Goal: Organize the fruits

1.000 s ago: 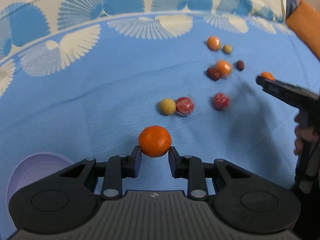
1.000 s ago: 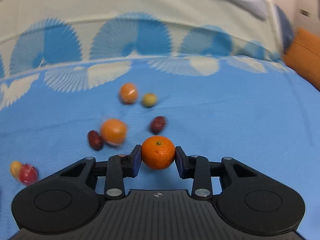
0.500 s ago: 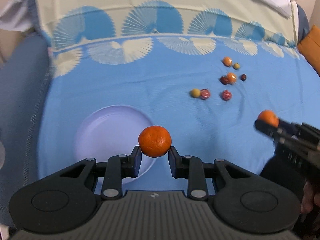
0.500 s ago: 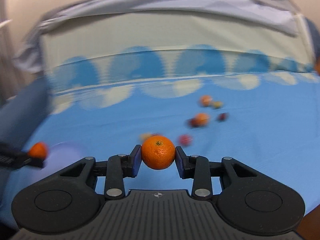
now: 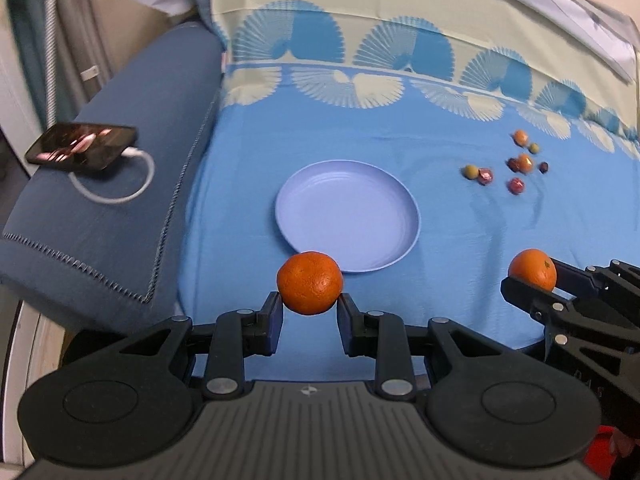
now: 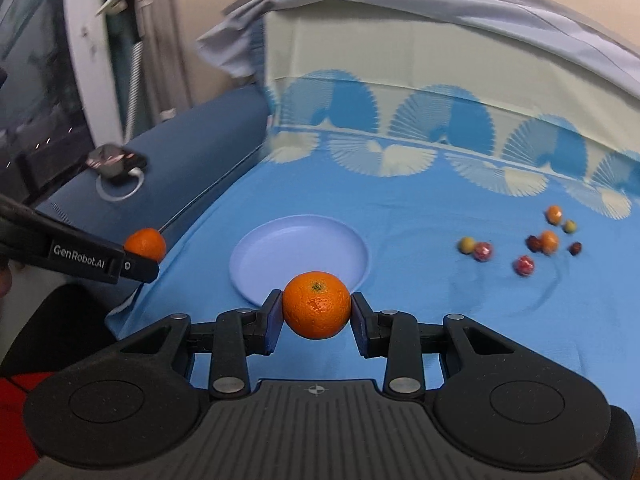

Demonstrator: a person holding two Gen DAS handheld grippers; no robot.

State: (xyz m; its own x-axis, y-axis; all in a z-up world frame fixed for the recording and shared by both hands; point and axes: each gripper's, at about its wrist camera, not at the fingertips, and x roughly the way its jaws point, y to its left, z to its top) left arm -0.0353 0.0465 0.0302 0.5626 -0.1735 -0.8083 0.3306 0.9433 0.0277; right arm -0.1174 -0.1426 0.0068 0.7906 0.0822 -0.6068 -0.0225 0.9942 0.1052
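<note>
An orange mandarin (image 5: pixel 310 283) is pinched in my left gripper (image 5: pixel 310 312), which hovers just short of the near rim of a lavender plate (image 5: pixel 348 212). My right gripper (image 6: pixel 316 322) is shut on a second mandarin (image 6: pixel 317 305), also held above the plate's (image 6: pixel 300 256) near edge. Each gripper shows in the other's view: the right one (image 5: pixel 528 280) with its mandarin (image 5: pixel 533 269) at the right, the left one (image 6: pixel 138 258) with its mandarin (image 6: pixel 145 243) at the left. Several small fruits (image 5: pixel 516 164) lie scattered on the blue cloth far right of the plate.
A dark blue sofa arm (image 5: pixel 120 184) borders the cloth on the left, with a phone (image 5: pixel 82 146) and a white cable (image 5: pixel 116 196) on it. The patterned cloth (image 5: pixel 360 128) climbs a backrest behind. The fruit cluster (image 6: pixel 528 244) includes small oranges, yellow, red and dark pieces.
Both grippers, each with its mandarin, have swung left and upward away from the fruit cluster. The plate has come into full view ahead and the sofa arm with the phone has appeared.
</note>
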